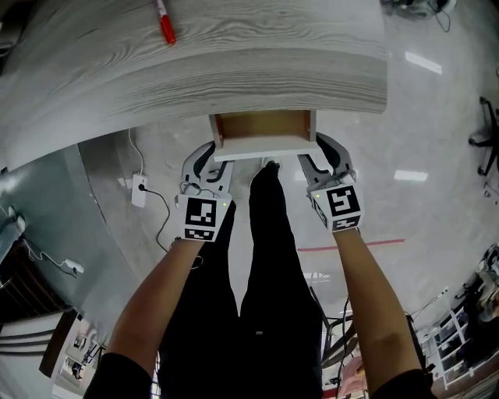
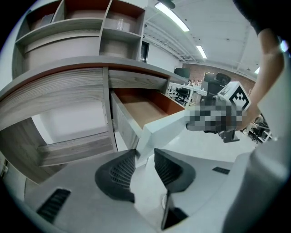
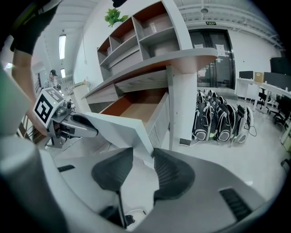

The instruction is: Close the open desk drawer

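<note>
At the front edge of a pale wood-grain desk [image 1: 234, 70], low in the centre of the head view, the drawer [image 1: 263, 125] stands pulled out. Its brown floor is bare and its white drawer front [image 1: 265, 145] faces me.

My left claw [image 1: 212, 160] sits at the front's left corner and my right claw [image 1: 321, 152] at its right corner, one on each side of my legs. In the left gripper view, the corner of the white panel comes down between my two ribbed pads at the middle of the frame. The jaws are narrow and appear to pinch it at their tips. The right gripper view shows the same at the other end: jaws drawn close, the panel's lower corner caught between the tips.

A red marker [image 1: 165, 23] lies on the desk top at the upper left of the head view, well apart from the drawer. A white power strip [image 1: 140, 191] with its cable lies on the floor at the left. A row of dark bags [image 3: 223, 120] stands on the floor at the right of the right gripper view.

I judge the step in hand to be taking hold of the front, with the closing push not yet made. The next move calls for both claws to press forward together and evenly so the drawer runs straight on its slides. They must let go before the front meets the desk frame, or the tips could be trapped.
</note>
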`<state>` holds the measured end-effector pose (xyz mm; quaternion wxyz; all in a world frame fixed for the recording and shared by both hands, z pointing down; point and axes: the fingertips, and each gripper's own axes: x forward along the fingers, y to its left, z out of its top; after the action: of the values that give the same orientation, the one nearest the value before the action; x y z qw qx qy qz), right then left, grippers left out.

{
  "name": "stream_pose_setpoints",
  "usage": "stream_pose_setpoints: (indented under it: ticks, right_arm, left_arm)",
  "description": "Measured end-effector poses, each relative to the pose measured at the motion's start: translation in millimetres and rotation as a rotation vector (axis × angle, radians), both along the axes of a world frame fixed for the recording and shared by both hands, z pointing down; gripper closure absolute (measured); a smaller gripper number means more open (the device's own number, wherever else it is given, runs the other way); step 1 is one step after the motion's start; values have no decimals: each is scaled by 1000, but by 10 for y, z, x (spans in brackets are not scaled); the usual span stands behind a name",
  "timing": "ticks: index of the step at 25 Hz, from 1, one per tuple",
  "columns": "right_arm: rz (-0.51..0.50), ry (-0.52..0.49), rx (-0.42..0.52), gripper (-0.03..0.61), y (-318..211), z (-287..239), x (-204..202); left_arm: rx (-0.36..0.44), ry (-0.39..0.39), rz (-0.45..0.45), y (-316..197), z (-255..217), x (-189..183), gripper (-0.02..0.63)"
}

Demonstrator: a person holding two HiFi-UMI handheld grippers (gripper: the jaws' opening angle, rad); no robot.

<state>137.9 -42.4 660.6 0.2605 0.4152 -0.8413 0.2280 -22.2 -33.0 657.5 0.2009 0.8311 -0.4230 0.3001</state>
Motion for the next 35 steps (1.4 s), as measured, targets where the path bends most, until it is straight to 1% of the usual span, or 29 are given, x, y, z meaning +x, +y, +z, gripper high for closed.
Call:
stream_pose_setpoints:
  ticks: [10, 19, 23, 27, 35]
  right_arm:
    - [36, -18, 18, 433, -37, -243, 22]
    - [68, -19, 12, 434, -57, -264, -3]
    - [78, -10, 3, 434, -47, -252, 0]
    - [89, -11, 12, 434, -179, -246, -40]
    - [91, -36, 29, 434, -483, -263, -25]
  left_arm:
    - [28, 54, -38, -51, -251, -6, 486]
    - [6, 53, -29, -69, -267, -36, 486]
    - [-10, 58, -53, -67, -259, -32, 486]
    - [-3, 58, -87, -220, -255, -74, 486]
    - [16, 55, -121, -515, -264, -56, 485]
